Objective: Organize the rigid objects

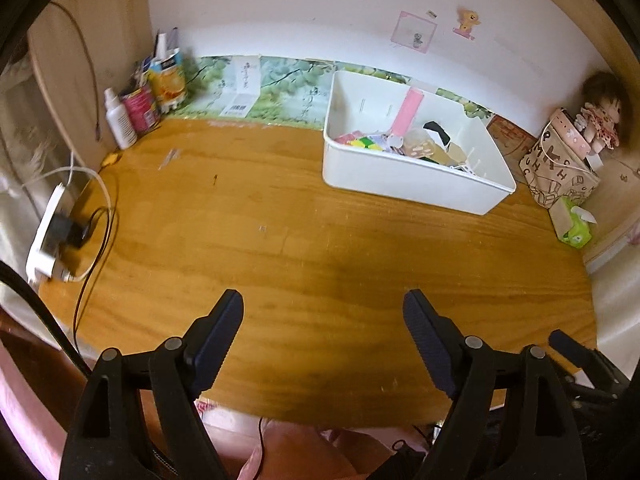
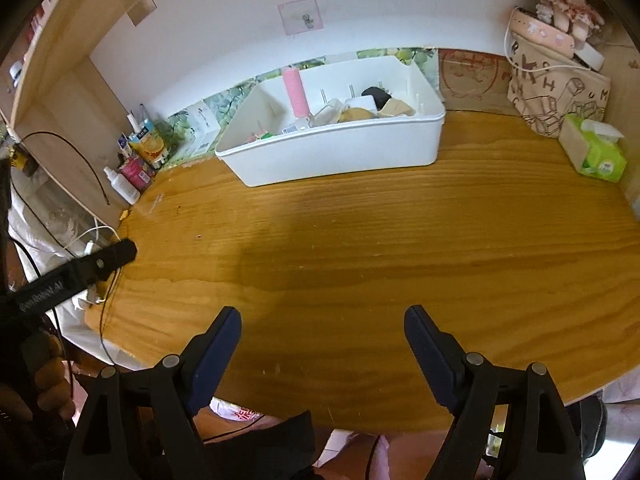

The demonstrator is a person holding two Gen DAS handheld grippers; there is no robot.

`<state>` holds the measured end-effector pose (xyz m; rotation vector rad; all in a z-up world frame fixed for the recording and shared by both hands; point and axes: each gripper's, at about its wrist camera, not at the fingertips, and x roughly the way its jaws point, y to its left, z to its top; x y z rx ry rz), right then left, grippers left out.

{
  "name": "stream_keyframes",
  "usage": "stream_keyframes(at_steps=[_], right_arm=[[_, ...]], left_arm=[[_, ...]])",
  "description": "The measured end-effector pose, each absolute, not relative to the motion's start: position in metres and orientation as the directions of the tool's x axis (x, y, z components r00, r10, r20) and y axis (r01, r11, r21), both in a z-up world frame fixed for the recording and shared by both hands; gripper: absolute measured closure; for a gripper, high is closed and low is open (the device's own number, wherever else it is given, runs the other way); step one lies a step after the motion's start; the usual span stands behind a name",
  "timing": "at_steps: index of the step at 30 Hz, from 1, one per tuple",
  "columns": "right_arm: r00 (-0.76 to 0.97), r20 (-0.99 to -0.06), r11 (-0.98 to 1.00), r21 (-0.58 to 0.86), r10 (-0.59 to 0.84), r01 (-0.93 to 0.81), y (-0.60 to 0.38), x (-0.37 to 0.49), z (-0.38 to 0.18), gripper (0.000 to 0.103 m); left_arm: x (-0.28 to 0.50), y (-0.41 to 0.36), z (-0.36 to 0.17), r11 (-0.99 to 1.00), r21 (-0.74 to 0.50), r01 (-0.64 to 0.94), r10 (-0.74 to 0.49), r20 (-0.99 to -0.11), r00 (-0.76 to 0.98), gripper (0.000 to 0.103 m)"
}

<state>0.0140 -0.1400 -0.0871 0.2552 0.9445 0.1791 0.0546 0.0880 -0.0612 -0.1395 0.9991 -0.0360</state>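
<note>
Nearest the cameras, the left gripper (image 1: 322,320) hangs over the front edge of the wooden worktop (image 1: 280,248) with its jaws spread wide and nothing between them. The right gripper (image 2: 322,336) hangs likewise, jaws wide apart and empty, above the worktop's near edge. Farther back, toward the wall, sits the white bin (image 1: 408,184), resting on the worktop and holding a jumble of rigid objects: an upright pink tube (image 2: 295,92), a black piece (image 2: 376,94) and several small coloured items (image 1: 360,142). At the left rear corner stand a white bottle (image 1: 119,120) and cartons (image 1: 168,84). At the right rear stand a printed bag (image 2: 560,92), a green tissue pack (image 2: 596,152) and a doll (image 1: 600,116).
</note>
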Motion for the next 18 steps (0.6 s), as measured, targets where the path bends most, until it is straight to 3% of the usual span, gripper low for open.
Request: stream_keyframes(at_steps=[13,18], right_arm=[[0.633,-0.750,0.972,0.236,0.193,-0.016,-0.165,-0.036,-0.048,0.019],[0.718,-0.679,0.979,0.204,0.153,-0.015,-0.174,-0.047,-0.027,0.019]], left_arm=[[0.019,0.051,-0.035,0.986,-0.162,0.024,-0.143,-0.782,0.607,0.019],[0.006,0.035,-0.020,0.987,-0.145,0.071,-0.155,-0.727,0.669,0.018]])
